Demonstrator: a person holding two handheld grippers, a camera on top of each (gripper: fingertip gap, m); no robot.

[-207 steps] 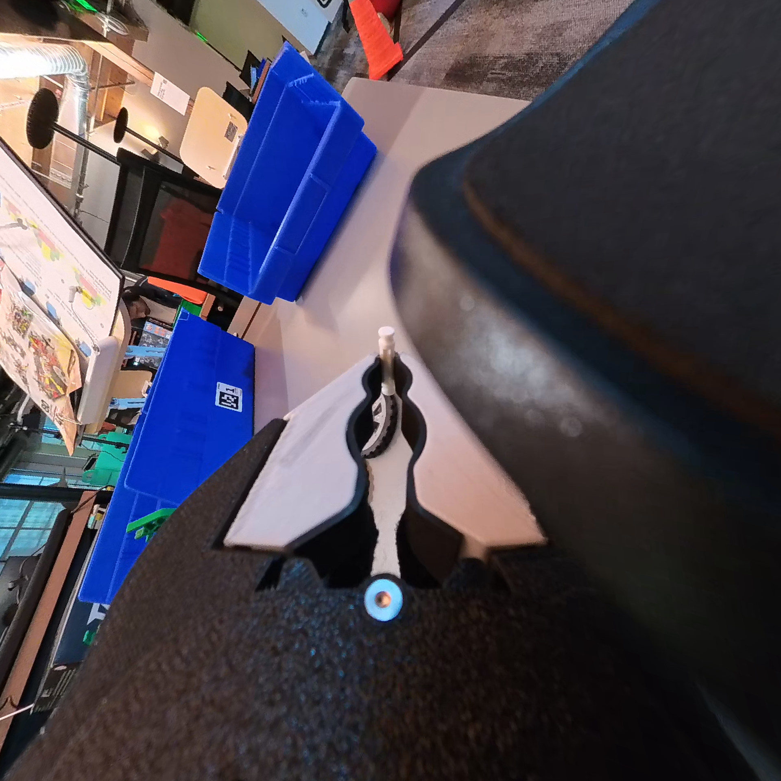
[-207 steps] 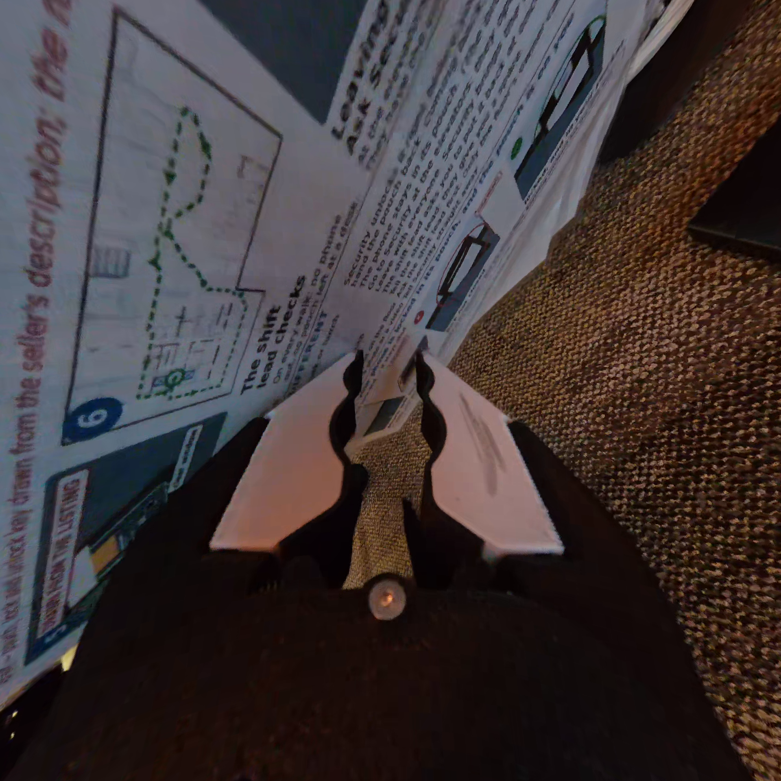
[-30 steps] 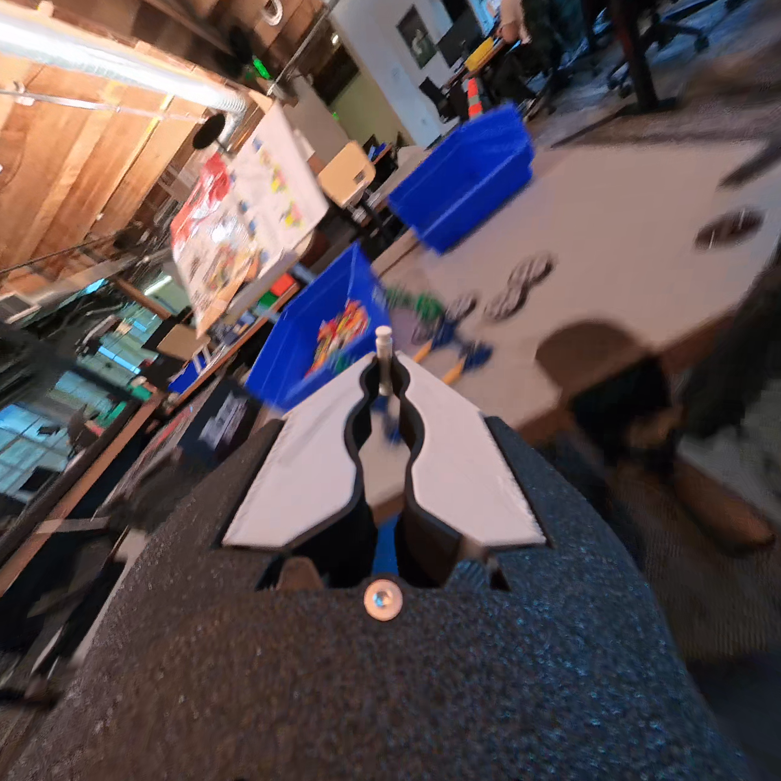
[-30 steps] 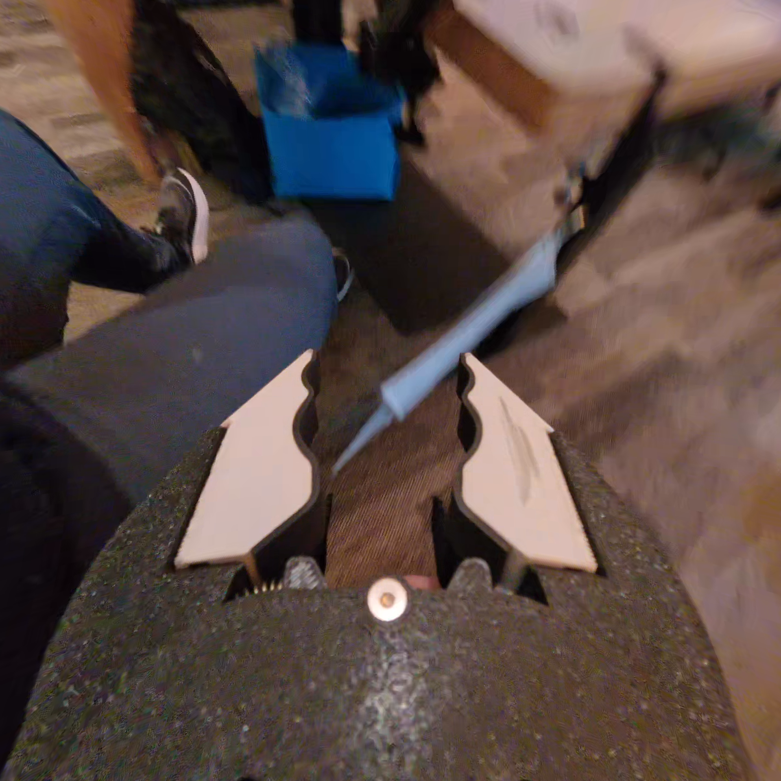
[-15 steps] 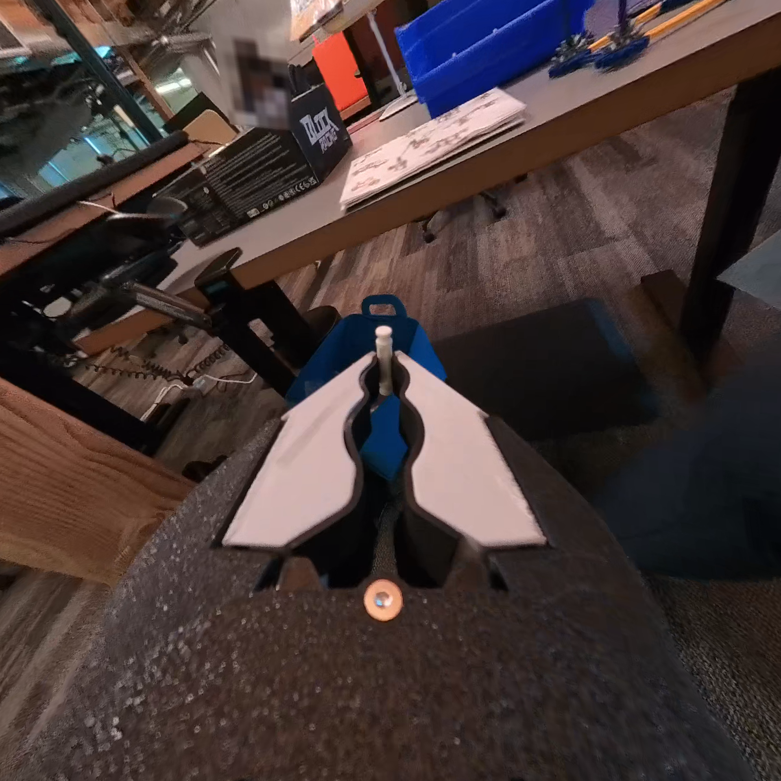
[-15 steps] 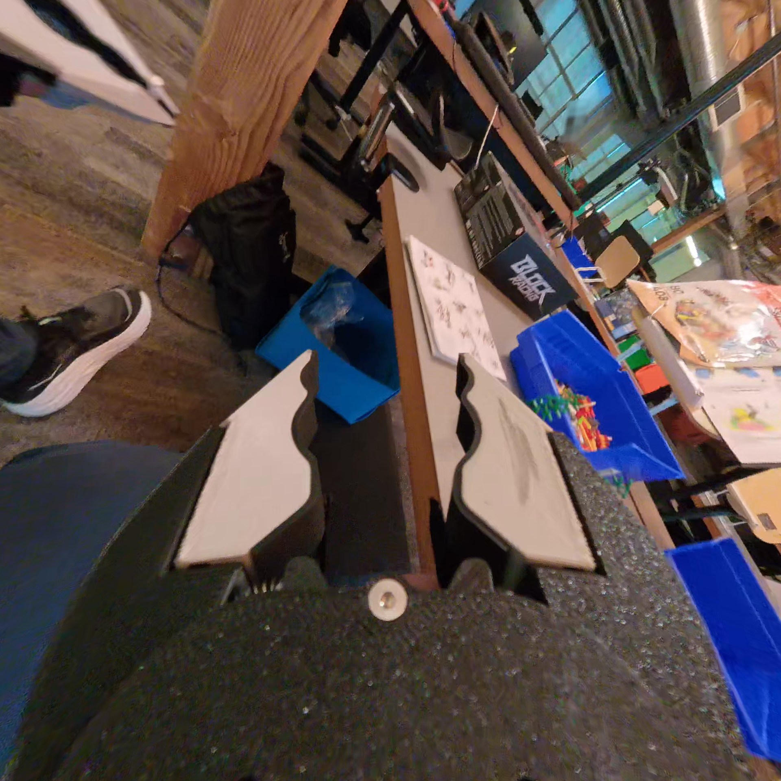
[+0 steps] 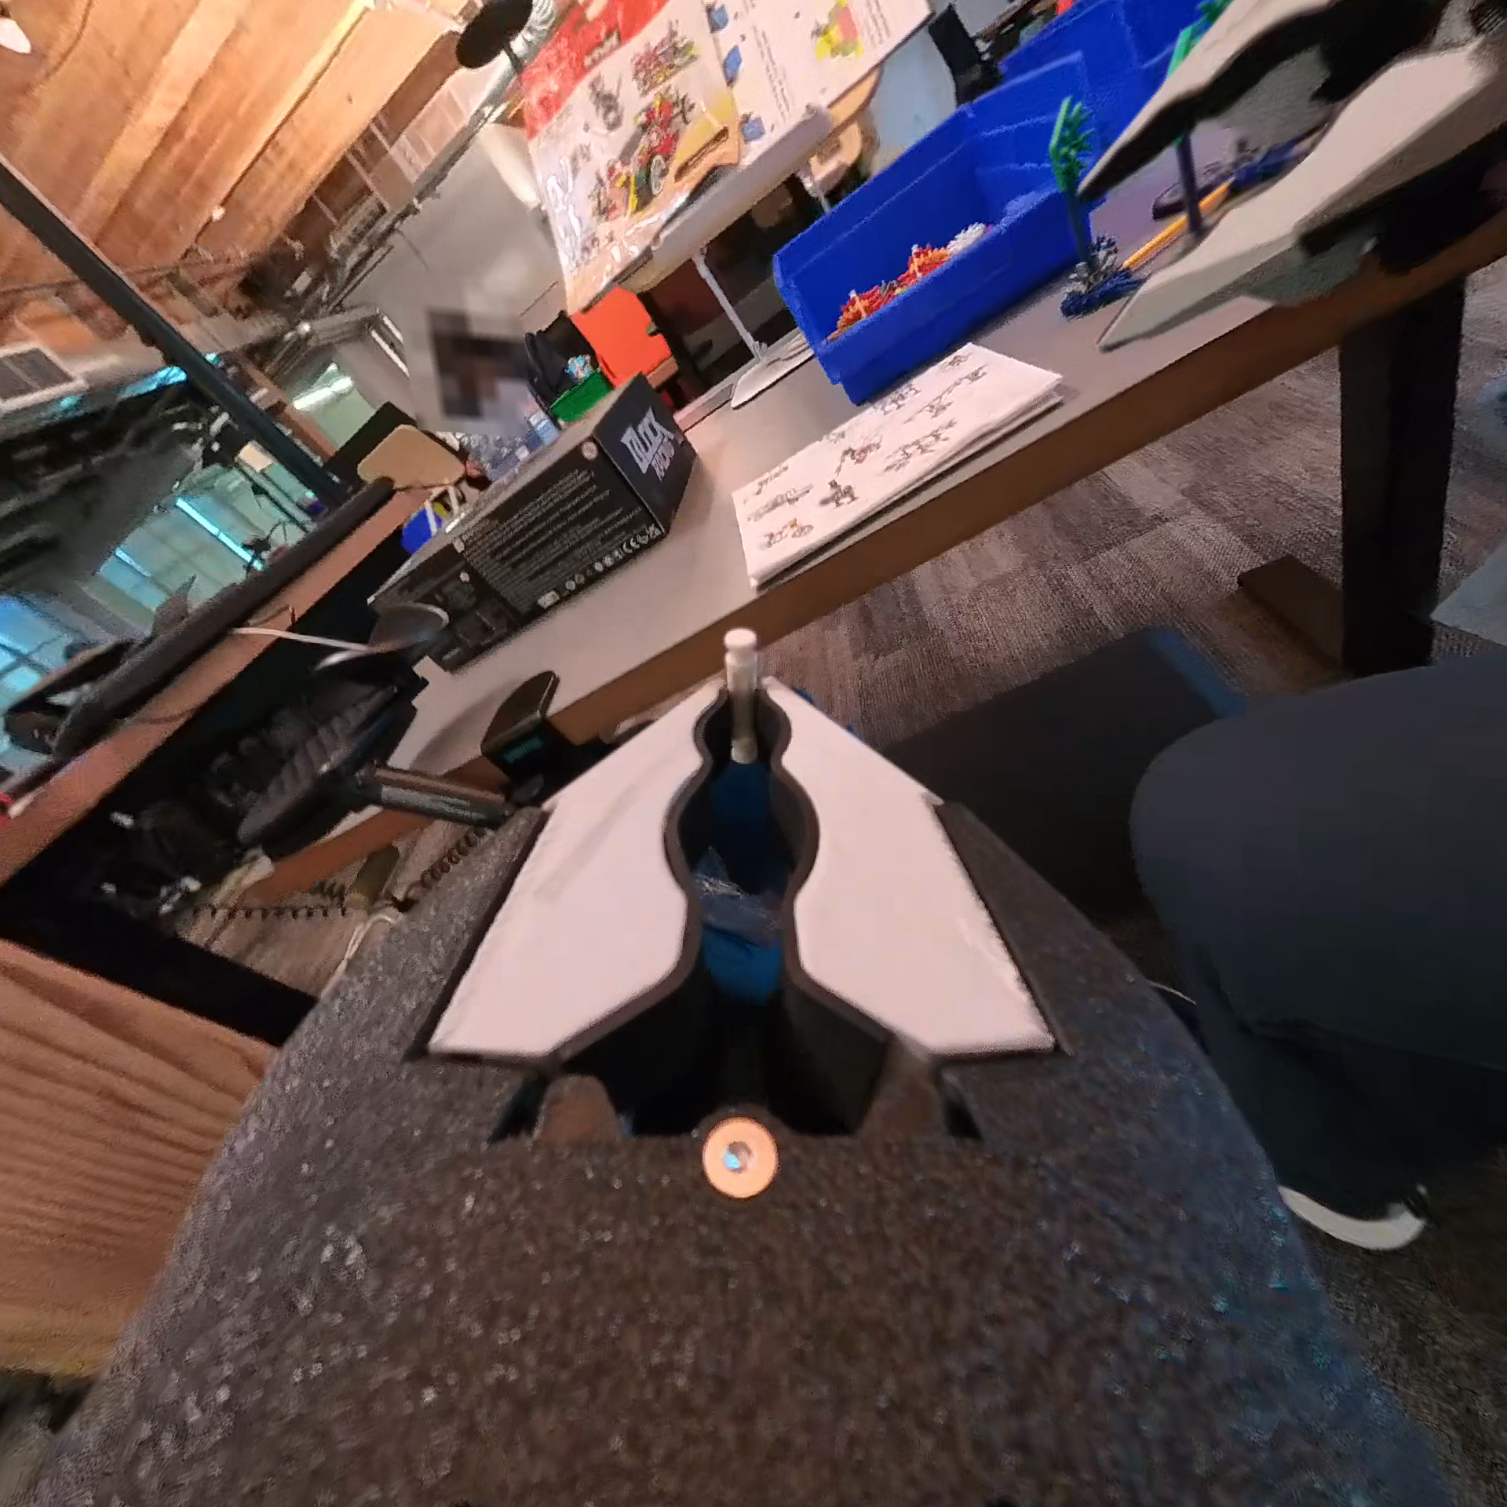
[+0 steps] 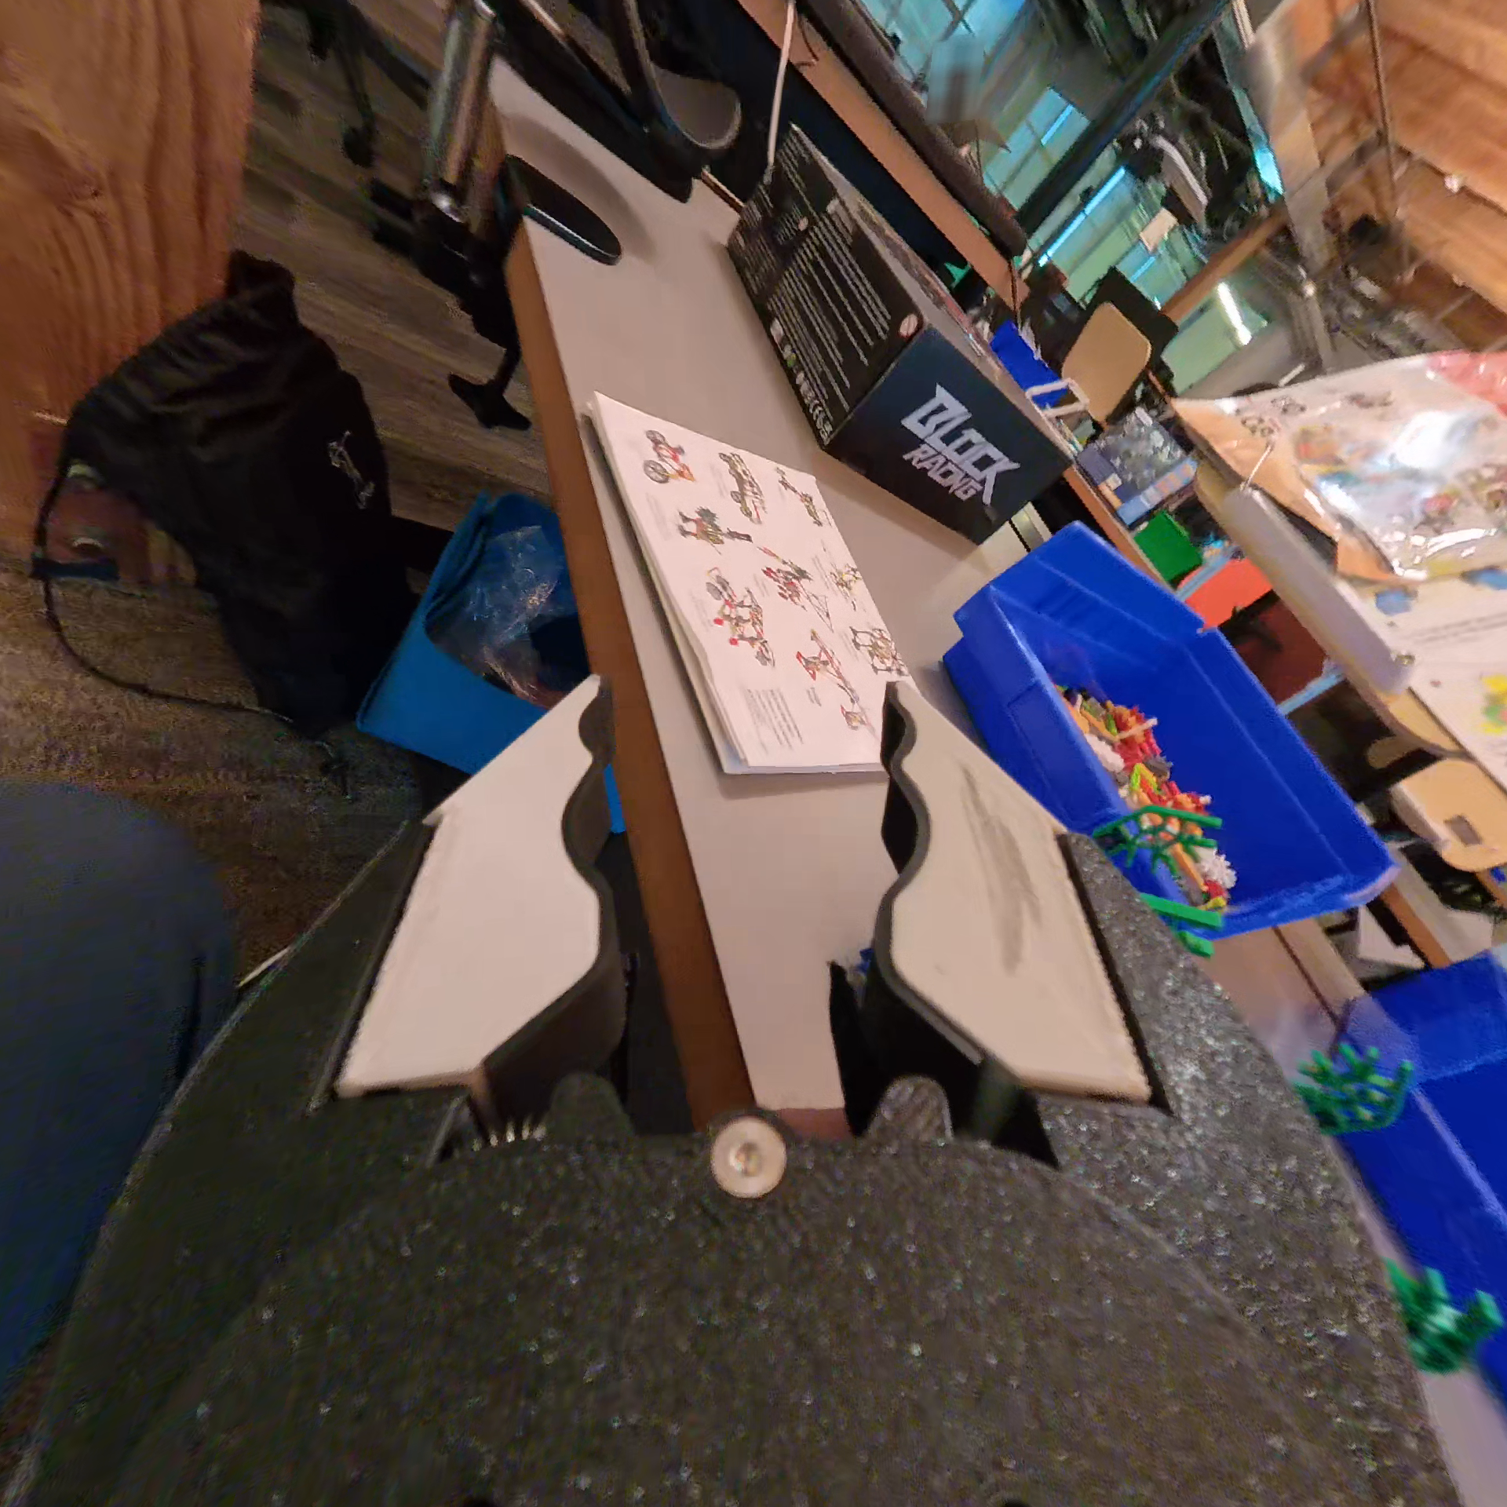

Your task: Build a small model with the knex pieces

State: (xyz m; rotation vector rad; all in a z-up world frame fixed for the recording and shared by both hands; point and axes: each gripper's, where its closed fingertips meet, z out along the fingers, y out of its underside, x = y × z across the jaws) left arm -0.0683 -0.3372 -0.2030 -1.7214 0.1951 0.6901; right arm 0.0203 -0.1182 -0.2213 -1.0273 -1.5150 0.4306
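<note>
The left gripper (image 7: 740, 701) is clenched on a thin white rod (image 7: 739, 685), whose long axis runs straight forward out of the fingertips toward the underside edge of the grey table (image 7: 652, 603). The right gripper (image 8: 744, 718) stands spread and holds nothing, straddling that table's brown edge, with an open instruction booklet (image 8: 758, 587) just ahead and a blue bin of coloured pieces (image 8: 1158, 718) off to its right.
</note>
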